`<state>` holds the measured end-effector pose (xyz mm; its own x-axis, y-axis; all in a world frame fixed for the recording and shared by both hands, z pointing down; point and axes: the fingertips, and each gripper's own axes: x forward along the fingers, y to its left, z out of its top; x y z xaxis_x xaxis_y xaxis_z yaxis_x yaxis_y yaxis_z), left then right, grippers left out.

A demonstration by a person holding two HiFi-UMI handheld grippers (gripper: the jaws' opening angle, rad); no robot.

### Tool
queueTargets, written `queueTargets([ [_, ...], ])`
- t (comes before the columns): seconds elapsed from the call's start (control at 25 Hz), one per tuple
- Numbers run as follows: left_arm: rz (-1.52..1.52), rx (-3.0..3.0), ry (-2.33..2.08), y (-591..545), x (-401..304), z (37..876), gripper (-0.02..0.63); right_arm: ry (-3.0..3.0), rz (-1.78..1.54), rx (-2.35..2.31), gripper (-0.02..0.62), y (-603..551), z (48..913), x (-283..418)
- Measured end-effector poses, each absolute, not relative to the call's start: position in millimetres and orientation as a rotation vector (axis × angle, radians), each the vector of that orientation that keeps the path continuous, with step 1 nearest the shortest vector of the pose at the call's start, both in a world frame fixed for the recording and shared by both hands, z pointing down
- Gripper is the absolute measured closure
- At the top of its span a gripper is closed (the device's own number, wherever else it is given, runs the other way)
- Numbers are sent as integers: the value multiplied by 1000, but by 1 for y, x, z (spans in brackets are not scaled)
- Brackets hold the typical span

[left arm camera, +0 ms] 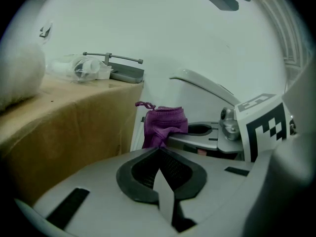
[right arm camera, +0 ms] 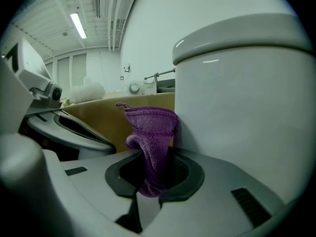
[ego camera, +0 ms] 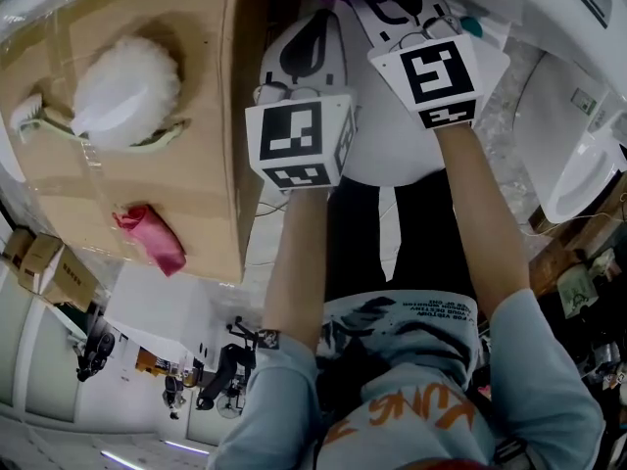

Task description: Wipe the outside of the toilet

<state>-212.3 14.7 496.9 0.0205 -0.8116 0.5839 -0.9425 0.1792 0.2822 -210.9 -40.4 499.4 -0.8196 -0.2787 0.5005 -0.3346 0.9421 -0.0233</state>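
The right gripper [right arm camera: 152,177] has its jaws clenched on a purple terry cloth [right arm camera: 150,132]. The cloth stands up out of them right against the rounded outer wall of the white ceramic toilet [right arm camera: 242,107]; whether it touches cannot be told. The left gripper [left arm camera: 160,174], on the cloth's far side from the toilet, has its jaws pressed together on nothing. Beyond it stands a brown cardboard box [left arm camera: 64,127] bearing a white fluffy pad [ego camera: 125,88] and a crumpled pink rag [ego camera: 152,235].
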Motion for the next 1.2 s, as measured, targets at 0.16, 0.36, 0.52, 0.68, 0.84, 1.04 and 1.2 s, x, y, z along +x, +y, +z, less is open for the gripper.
queueTargets([
  [0.16,269,1654,-1798,10,-210,504,581,-2574,152,455,520,-49,508,-207],
  [0.36,281,1660,-1775,6,-202,506,581,-2558,197,503,522,-54,511,-187],
  [0.52,289,1684,-1762,-1,-192,504,581,-2554,225,555,520,-59,509,-170],
  [0.68,299,1702,-1747,-5,-180,502,581,-2554,240,594,520,-62,504,-155],
  [0.84,306,1726,-1728,-12,-165,501,581,-2555,246,629,520,-66,498,-139],
  [1.04,308,1753,-1708,-20,-146,498,581,-2552,250,666,520,-69,494,-117],
  [1.2,319,1780,-1687,-24,-130,496,581,-2550,256,700,520,-72,491,-100],
])
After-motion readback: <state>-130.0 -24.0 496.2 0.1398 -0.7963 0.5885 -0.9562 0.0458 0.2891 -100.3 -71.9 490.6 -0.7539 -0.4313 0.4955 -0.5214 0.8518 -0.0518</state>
